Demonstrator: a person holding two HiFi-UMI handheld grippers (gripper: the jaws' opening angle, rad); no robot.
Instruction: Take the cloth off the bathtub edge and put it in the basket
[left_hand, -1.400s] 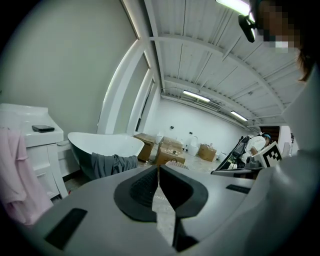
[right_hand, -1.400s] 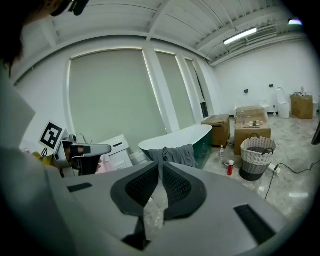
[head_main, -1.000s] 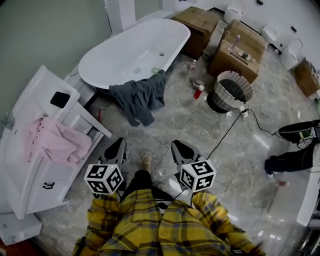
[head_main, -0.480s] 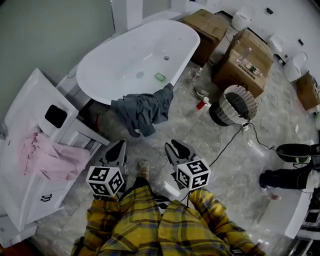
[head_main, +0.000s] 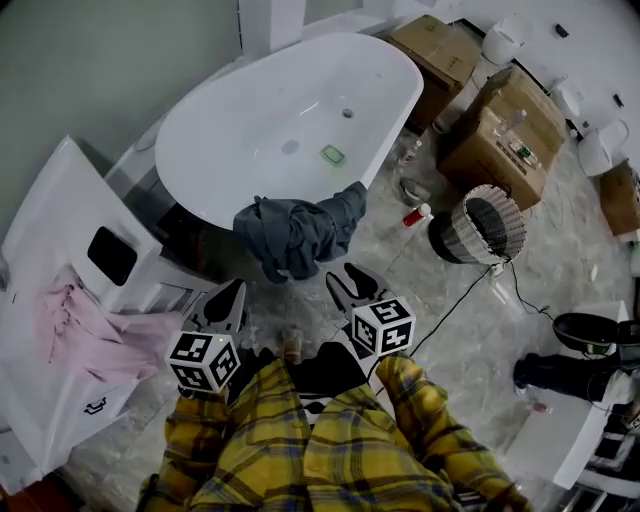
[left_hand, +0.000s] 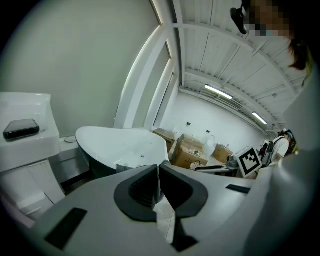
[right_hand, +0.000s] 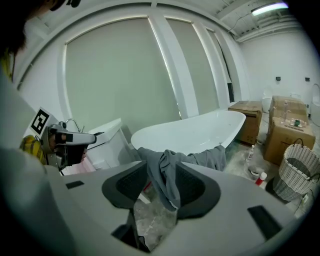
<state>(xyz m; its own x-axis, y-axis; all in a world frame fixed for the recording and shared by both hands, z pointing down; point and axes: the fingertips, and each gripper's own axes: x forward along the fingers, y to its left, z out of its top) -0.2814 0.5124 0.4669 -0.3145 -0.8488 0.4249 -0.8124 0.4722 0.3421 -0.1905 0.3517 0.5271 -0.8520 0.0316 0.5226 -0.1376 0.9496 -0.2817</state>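
Now: right gripper (head_main: 346, 280) has its jaws opening, pads clear of anything. Grey cloth (head_main: 300, 232) is straight ahead of it, draped over the near rim of the white bathtub (head_main: 250, 130). Lower folds hang just beyond the jaw tips. From the right gripper view the cloth shows in the gap between the pads; no contact evident. Woven basket (head_main: 492, 226) sits ahead and well off to this gripper's right, on the marble floor (head_main: 450, 330), mouth up, apart from the cloth. Red-capped bottle (head_main: 417, 214) lies between tub and basket. Left gripper (head_main: 230, 300) is level with the right one, off to its left, jaws pressed together on nothing. Tub is ahead of it; a white cabinet (head_main: 60, 220) stands to its left, with a pink garment (head_main: 110, 340) lying on it.
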